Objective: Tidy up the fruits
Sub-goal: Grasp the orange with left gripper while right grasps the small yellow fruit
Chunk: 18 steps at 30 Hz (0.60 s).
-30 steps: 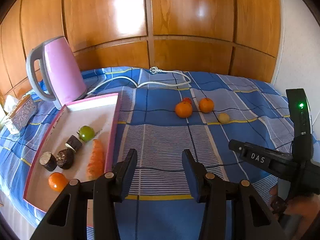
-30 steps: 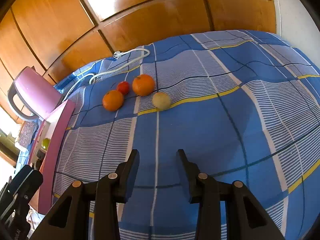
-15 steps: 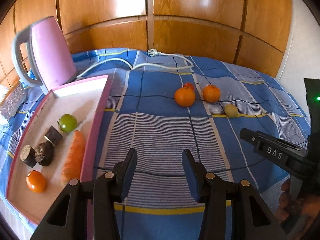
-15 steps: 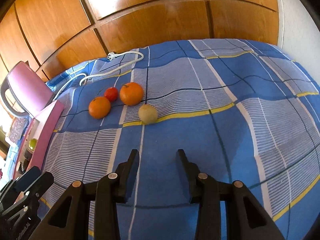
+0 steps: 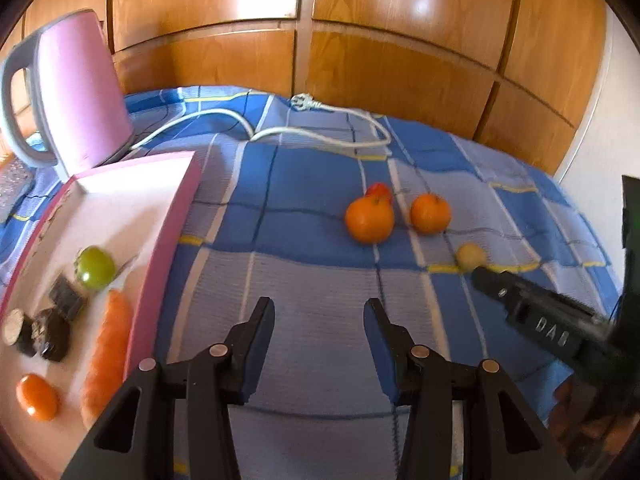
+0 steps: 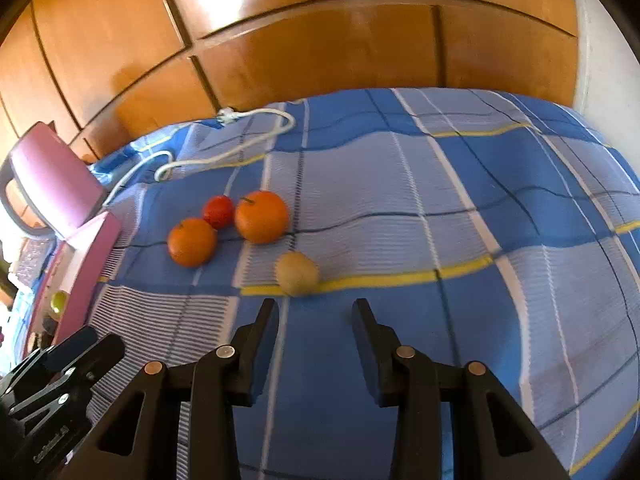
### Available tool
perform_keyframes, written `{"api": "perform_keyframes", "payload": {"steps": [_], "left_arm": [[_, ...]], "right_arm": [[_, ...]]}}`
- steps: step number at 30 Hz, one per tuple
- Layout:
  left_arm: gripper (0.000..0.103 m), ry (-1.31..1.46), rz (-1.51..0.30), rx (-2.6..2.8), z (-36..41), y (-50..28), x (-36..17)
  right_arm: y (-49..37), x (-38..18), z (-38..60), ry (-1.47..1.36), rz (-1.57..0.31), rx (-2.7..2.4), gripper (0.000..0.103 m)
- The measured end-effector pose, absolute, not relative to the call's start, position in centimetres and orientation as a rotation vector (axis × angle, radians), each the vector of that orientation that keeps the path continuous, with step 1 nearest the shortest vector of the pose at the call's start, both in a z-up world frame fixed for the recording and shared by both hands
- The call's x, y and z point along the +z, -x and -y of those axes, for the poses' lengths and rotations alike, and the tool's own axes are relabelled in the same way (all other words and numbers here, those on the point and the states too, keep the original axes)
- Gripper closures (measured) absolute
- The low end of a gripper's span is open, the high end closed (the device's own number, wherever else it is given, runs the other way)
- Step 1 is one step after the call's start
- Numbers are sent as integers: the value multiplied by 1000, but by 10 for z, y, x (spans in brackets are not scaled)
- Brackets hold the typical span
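Two oranges (image 6: 192, 241) (image 6: 262, 216), a small red fruit (image 6: 218, 211) and a pale yellow fruit (image 6: 297, 273) lie together on the blue checked cloth. My right gripper (image 6: 315, 312) is open and empty, its tips just short of the yellow fruit. My left gripper (image 5: 319, 312) is open and empty above the cloth, the oranges (image 5: 369, 220) (image 5: 430, 213) ahead of it. A pink-rimmed white tray (image 5: 160, 248) at its left holds a green fruit (image 5: 95, 267), a carrot (image 5: 107, 354), a small orange fruit (image 5: 37, 396) and dark pieces (image 5: 48, 332).
A pink kettle (image 5: 76, 92) stands behind the tray, its white cord (image 5: 320, 136) lying across the cloth toward the wooden panel wall. The right gripper's body (image 5: 552, 328) shows at the right of the left wrist view. The cloth falls away at the right.
Both grippers have moved forward toward the fruits. The right gripper has closed in on the yellow fruit. Both stay open.
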<state>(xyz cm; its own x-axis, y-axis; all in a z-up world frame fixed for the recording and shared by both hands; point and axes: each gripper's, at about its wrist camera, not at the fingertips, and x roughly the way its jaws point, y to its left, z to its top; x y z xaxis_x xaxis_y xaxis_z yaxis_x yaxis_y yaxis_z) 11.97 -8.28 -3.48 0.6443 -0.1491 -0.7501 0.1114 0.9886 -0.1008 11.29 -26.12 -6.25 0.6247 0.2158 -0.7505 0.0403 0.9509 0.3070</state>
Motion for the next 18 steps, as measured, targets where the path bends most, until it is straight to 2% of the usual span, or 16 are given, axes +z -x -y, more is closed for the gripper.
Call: {"api": "perform_keyframes", "payload": {"steps": [7,11,18], "left_arm": [[56,75,-843,-167,92,-144,-33],[47,95,-832,-194,100,-156,-33],[45,86,-831,-211,110,-180,-37]], "right_arm": [[-138,-61,248,-231,-889,124,65],[-150,-68,240,-175,-917,133,76],[-150,-73,245,-206,-913,142,77]]}}
